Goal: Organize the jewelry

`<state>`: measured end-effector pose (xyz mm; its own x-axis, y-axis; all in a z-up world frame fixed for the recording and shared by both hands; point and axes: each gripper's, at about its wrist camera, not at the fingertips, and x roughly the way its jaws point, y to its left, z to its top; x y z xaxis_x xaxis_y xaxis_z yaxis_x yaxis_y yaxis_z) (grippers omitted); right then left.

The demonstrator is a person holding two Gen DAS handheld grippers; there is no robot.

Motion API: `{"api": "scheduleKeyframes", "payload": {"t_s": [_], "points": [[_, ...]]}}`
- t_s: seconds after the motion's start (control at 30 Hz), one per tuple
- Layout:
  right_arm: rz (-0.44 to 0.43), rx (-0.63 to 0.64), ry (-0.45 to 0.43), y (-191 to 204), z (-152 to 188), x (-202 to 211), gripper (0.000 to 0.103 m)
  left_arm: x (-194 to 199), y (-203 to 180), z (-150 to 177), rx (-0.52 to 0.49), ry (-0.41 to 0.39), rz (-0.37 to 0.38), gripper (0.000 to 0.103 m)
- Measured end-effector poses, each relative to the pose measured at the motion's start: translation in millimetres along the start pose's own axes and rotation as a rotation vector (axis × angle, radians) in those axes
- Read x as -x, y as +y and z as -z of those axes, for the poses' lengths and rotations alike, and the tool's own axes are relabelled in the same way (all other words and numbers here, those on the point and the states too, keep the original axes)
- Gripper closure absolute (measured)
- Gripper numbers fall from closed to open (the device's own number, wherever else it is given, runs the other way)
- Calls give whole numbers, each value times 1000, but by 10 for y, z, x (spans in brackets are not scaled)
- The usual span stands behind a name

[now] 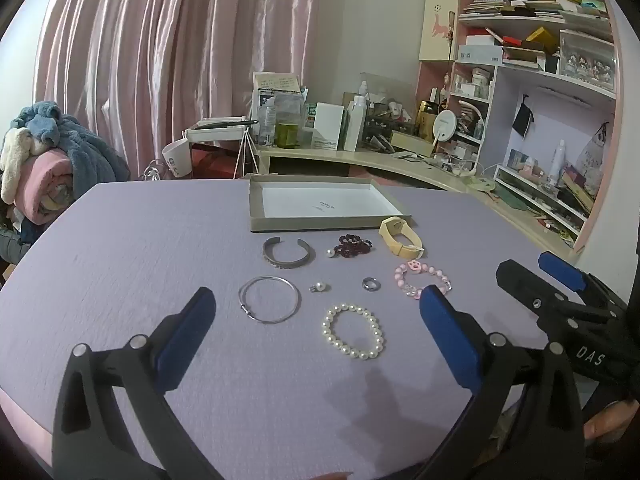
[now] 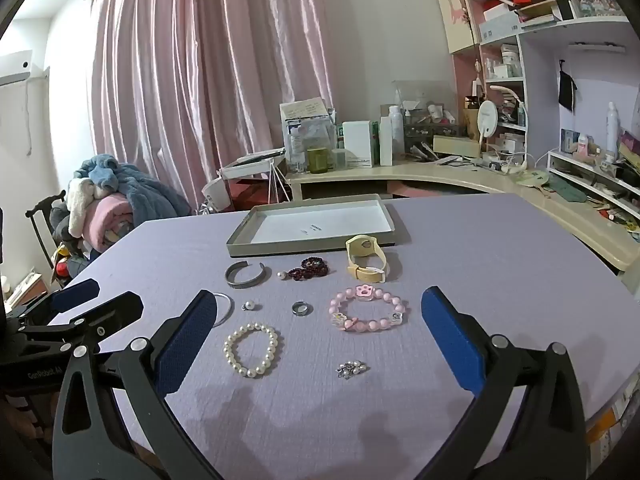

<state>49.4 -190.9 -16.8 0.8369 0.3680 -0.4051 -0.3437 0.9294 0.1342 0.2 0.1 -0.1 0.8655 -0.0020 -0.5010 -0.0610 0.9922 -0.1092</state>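
Both my left gripper [image 1: 316,326] and right gripper [image 2: 318,326] hover with fingers spread wide, holding nothing, over the white pearl bracelet [image 1: 354,331] on the lilac surface [image 1: 120,248].

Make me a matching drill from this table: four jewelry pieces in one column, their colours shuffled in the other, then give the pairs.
Column one:
1. paw-charm bracelet
2. watch
3. cuff bangle
4. beaded string next to the cuff

Column two:
A. dark red
B. pink
C. grey metal
D. pale yellow

Pairs: 1-B, 2-D, 3-C, 4-A.

All four lie on the lilac tablecloth, outside the shallow box. Neither the left gripper nor the right gripper holds anything; both are open.
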Motion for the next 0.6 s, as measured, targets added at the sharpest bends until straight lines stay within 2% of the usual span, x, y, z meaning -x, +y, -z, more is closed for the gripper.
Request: {"api": "scheduleKeyframes", "payload": {"t_s": [0.6], "points": [[1, 2, -5, -26, -4, 5, 1, -3, -1, -1, 7, -2, -3, 2]]}}
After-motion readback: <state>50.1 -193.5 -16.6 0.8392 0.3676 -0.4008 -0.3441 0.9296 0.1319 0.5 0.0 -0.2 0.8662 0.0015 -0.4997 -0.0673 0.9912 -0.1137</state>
